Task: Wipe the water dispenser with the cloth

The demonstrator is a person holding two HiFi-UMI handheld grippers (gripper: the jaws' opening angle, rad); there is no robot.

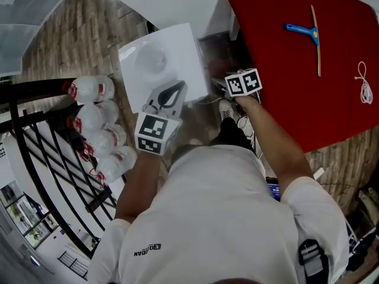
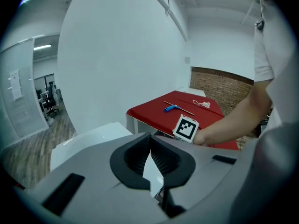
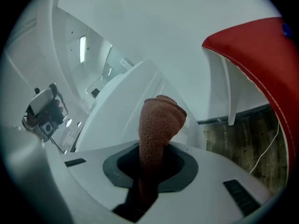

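Observation:
The white water dispenser stands below me, its flat top seen from above. My left gripper hovers over the top's front right corner, jaws shut with nothing between them. In the left gripper view the dispenser lies just beyond that gripper. My right gripper is low beside the dispenser's right side, mostly hidden under its marker cube. It is shut on a rust-brown cloth, which sticks up from the right gripper close to the dispenser's side wall.
A red table stands to the right with a blue squeegee and a white cord on it. Several large water bottles lie stacked left of the dispenser, beside a black railing. The floor is wood.

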